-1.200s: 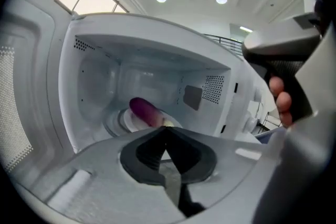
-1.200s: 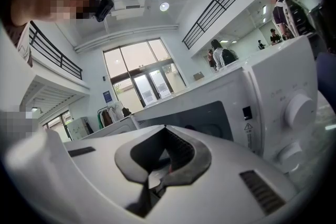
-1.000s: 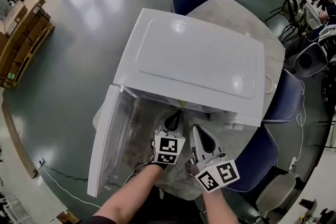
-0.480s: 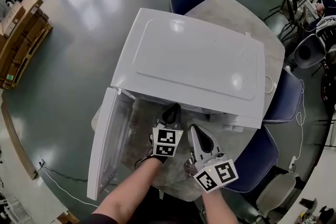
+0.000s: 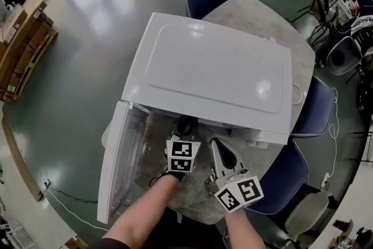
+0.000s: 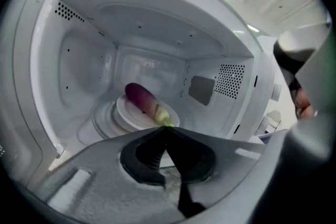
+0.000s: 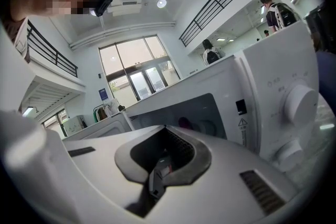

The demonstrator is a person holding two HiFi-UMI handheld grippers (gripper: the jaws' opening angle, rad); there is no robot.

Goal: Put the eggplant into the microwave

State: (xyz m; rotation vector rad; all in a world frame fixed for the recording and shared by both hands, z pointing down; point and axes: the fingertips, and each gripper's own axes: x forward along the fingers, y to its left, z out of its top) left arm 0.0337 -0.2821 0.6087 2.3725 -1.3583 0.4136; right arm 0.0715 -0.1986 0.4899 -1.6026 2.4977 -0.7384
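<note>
since the eggplant lay on the white plate inside the microwave, straight ahead of my left gripper, i judged the placing done and the step in hand to be getting that gripper out cleanly. its jaws were pressed together with nothing between them. the green stem end sat just beyond their tips, so close that i could not tell whether they touched. the good way out, i reckoned, was straight back along the line it pointed, with no sideways sweep that could roll the eggplant or drag the plate. my right gripper, to the right of the left one and outside the cavity, was likewise closed and empty, facing the control knobs. the door stood swung wide to the left of my left gripper, and it would need a free arc to shut, so both grippers had to be clear of the opening first. beyond the microwave a white cable lay at the edge of the table, and blue chairs ringed it, none in my path.
</note>
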